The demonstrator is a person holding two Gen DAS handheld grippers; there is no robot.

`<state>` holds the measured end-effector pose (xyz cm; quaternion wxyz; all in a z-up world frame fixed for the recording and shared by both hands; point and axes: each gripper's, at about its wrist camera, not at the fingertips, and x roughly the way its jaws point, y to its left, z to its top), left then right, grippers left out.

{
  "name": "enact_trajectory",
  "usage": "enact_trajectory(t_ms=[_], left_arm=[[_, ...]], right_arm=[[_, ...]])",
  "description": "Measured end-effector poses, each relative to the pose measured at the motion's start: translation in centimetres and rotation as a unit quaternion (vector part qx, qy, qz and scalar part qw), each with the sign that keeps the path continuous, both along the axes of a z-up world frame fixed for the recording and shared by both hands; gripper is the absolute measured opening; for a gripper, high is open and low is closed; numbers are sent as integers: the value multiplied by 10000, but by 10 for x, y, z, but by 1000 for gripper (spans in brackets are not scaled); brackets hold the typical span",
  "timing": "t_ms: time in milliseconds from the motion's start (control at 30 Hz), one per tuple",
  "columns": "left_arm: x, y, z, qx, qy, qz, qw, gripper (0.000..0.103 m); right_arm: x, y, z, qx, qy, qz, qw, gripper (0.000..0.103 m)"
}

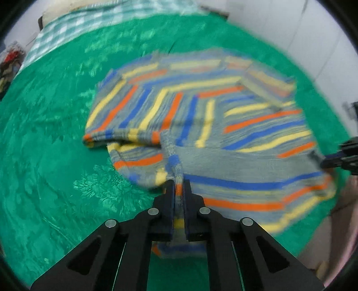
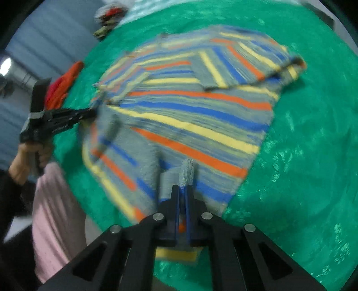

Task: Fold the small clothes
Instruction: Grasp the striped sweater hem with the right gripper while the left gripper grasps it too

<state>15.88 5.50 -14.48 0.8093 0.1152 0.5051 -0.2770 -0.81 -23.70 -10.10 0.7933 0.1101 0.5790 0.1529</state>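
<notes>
A small grey sweater with yellow, orange and blue stripes [image 1: 192, 107] lies on a green bedspread [image 1: 49, 138], its sleeves folded across the body. My left gripper [image 1: 179, 185] is shut on the sweater's near hem, which is lifted. My right gripper [image 2: 185, 190] is shut on the other end of the same hem of the sweater [image 2: 201, 116]. Each gripper shows in the other's view: the right gripper at the right edge of the left wrist view [image 1: 324, 163], the left gripper at the left of the right wrist view [image 2: 91, 113]. Both views are motion-blurred.
A green-and-white checked cloth [image 1: 73, 24] lies at the bed's far end. A red-orange garment [image 2: 64, 82] lies at the bed's left edge, and a pile of clothes [image 2: 107, 18] beyond. A pink fabric [image 2: 53, 219] hangs near the bed edge. A white wall [image 1: 290, 29] borders the bed.
</notes>
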Motion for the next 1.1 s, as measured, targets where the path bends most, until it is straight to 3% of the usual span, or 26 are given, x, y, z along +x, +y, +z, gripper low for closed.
enact_trajectory(t_ms=[67,167,233,333,400,500,567,633,700,767,833,867,900,1000,1100], left_arm=[[-25,26,27,-423,-96,-242,9988,4],[-62,57,53,-715,-29,-687,9951,3],[-92,77,54,-539,221,-1022,9931,4],[-114,100,34,58,505,-938,9943,11],[-106,122,18,150,738,-470,9961,34],[-95,149,18,-656,824,333,9939,67],[-89,153,15,-1094,851,738,9876,74],[-83,137,1,-1092,1026,836,9852,74],[-84,108,-19,-880,1337,643,9850,72],[-97,83,-31,-539,1595,365,9850,71],[-104,59,-46,-111,1701,179,9852,43],[-108,53,-49,46,1745,101,9846,6],[-112,52,-49,56,1868,51,9824,5],[-124,60,-32,133,1767,-37,9842,4],[-131,74,-30,402,1972,79,9795,4]], right_arm=[[-17,7,25,48,-220,532,9983,4],[-56,19,58,76,-385,1457,9886,4],[-84,29,67,55,-308,2024,9788,4],[-113,35,50,-237,158,2368,9711,5],[-119,22,37,-434,385,2070,9766,19],[-111,-10,28,-136,581,1126,9918,42],[-104,-39,27,506,608,280,9965,49],[-99,-50,20,1001,746,-316,9917,52],[-94,-45,0,1211,1063,-476,9858,52],[-97,-32,-19,1124,1372,-241,9838,52],[-90,-6,-46,980,1854,77,9777,50],[-91,0,-54,978,2010,170,9745,34],[-91,7,-56,930,2086,310,9731,3],[-96,8,-40,514,2135,501,9743,4],[-108,-9,-14,29,2117,398,9765,4]])
